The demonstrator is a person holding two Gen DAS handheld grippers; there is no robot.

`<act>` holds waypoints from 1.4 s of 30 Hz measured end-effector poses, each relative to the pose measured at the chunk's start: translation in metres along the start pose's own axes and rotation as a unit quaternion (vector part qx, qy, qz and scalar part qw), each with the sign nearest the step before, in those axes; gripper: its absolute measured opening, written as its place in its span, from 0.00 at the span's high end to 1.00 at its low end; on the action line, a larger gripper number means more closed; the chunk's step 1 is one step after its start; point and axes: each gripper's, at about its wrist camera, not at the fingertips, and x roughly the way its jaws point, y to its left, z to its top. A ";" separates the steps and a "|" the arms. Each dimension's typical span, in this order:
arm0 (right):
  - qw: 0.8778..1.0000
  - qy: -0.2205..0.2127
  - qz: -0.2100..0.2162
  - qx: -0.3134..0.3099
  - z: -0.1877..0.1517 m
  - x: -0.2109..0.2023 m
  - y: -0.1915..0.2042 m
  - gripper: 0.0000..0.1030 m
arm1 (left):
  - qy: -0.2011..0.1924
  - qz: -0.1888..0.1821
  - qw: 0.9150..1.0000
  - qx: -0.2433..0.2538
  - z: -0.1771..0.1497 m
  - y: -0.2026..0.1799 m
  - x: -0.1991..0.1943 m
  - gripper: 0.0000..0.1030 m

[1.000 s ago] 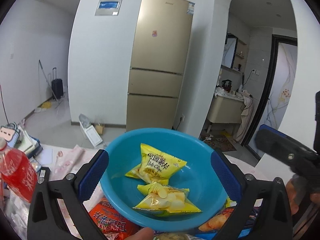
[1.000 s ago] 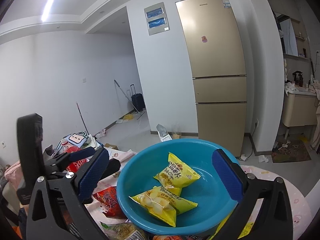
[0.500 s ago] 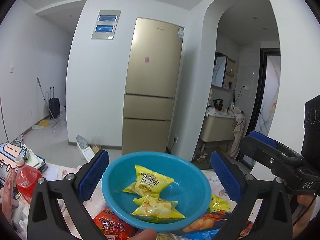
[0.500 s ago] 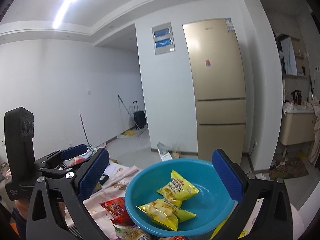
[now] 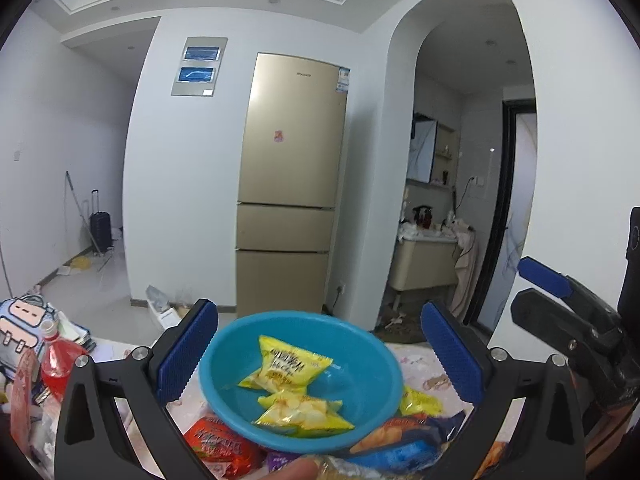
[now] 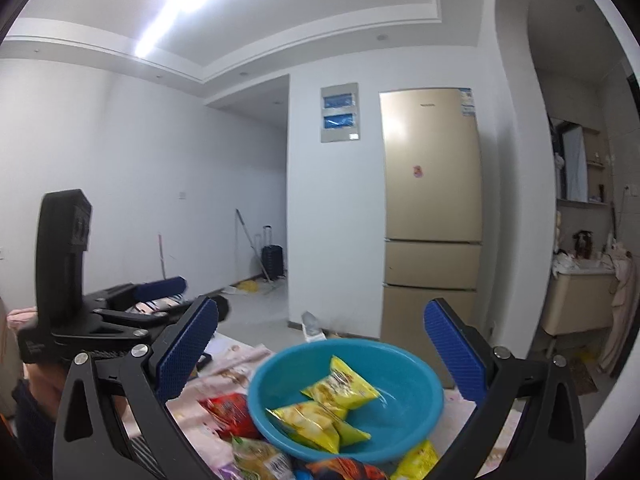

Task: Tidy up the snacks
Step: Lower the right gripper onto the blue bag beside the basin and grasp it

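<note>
A blue plastic bowl (image 5: pixel 362 364) (image 6: pixel 404 364) sits on a table with a pale patterned cloth. Two yellow chip packets (image 5: pixel 290 368) (image 6: pixel 340 390) lie inside it. More snack packets ring the bowl: a red one (image 5: pixel 222 446) (image 6: pixel 230 408), a yellow one (image 5: pixel 418 400), an orange and blue one (image 5: pixel 404 442). My left gripper (image 5: pixel 320 356) is open above the bowl, nothing between its blue pads. My right gripper (image 6: pixel 322 354) is open too, raised over the bowl's left side. Each gripper shows in the other's view, the right gripper (image 5: pixel 560 304) at right, the left gripper (image 6: pixel 132 312) at left.
A red drink bottle (image 5: pixel 60 364) and a cartoon backpack picture (image 5: pixel 20 326) stand at the table's left end. A gold fridge (image 5: pixel 290 184) is against the far wall, a washbasin cabinet (image 5: pixel 426 262) through the arch. A fingertip (image 5: pixel 296 470) shows at the bottom edge.
Both grippers have lifted and pulled back, so the bowl looks smaller and lower in both views. Both stay open. The packets in the bowl have not moved.
</note>
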 end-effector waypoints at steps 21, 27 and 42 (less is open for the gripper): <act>0.997 0.070 -0.005 0.031 -0.096 0.012 -0.019 0.00 | 0.061 -0.001 0.998 0.005 -0.114 0.011 0.013 0.00; 0.995 0.093 -0.002 0.027 -0.112 0.012 -0.019 0.00 | 0.091 -0.010 0.996 -0.001 -0.129 0.017 0.021 0.00; 0.978 0.205 0.003 0.042 -0.163 0.037 -0.046 0.00 | 0.162 -0.017 0.986 -0.030 -0.161 0.027 0.060 0.00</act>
